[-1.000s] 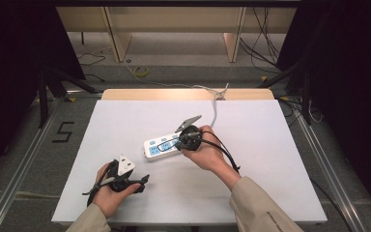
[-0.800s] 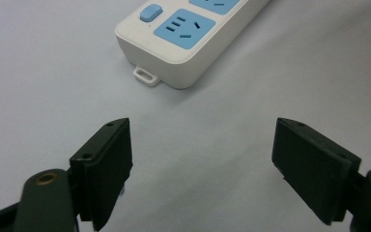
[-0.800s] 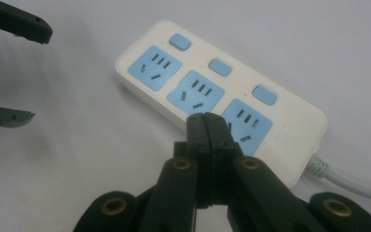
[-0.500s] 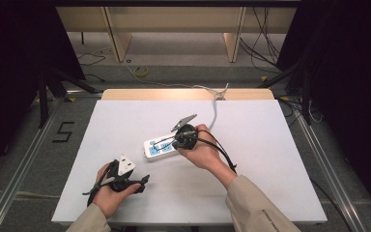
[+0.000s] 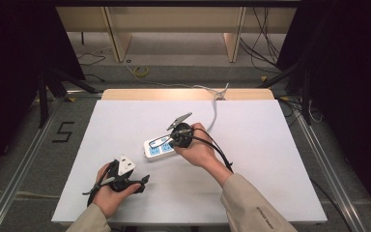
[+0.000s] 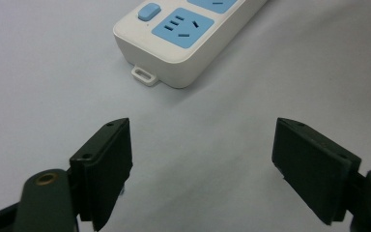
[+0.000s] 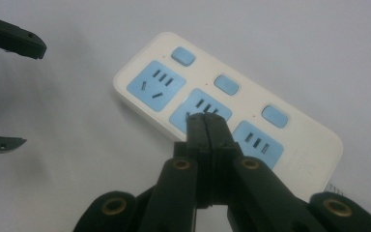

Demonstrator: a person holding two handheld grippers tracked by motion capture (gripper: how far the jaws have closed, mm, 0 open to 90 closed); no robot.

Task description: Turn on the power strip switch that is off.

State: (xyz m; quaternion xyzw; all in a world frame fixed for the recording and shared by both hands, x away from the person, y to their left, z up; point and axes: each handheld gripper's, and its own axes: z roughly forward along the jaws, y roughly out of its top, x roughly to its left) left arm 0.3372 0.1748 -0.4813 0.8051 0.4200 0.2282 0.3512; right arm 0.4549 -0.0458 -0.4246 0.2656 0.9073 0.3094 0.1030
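A white power strip (image 5: pixel 155 147) with blue sockets and blue switches lies in the middle of the white table. My right gripper (image 5: pixel 167 140) is shut with nothing between its jaws. In the right gripper view its tips (image 7: pixel 206 121) sit over the middle socket of the power strip (image 7: pixel 297 141); whether they touch it I cannot tell. My left gripper (image 5: pixel 144 182) rests low near the front left and is open and empty. In the left gripper view, my left gripper (image 6: pixel 203 164) points at the switch end of the power strip (image 6: pixel 183 53), a short way off.
The strip's white cable (image 5: pixel 214 104) runs to the table's back edge. The white tabletop (image 5: pixel 270 145) is bare to the right and at the far left. The left gripper (image 7: pixel 14 92) has its open jaws at the left edge of the right gripper view.
My right gripper has edged slightly left over the power strip and stayed shut. The left gripper has not moved.
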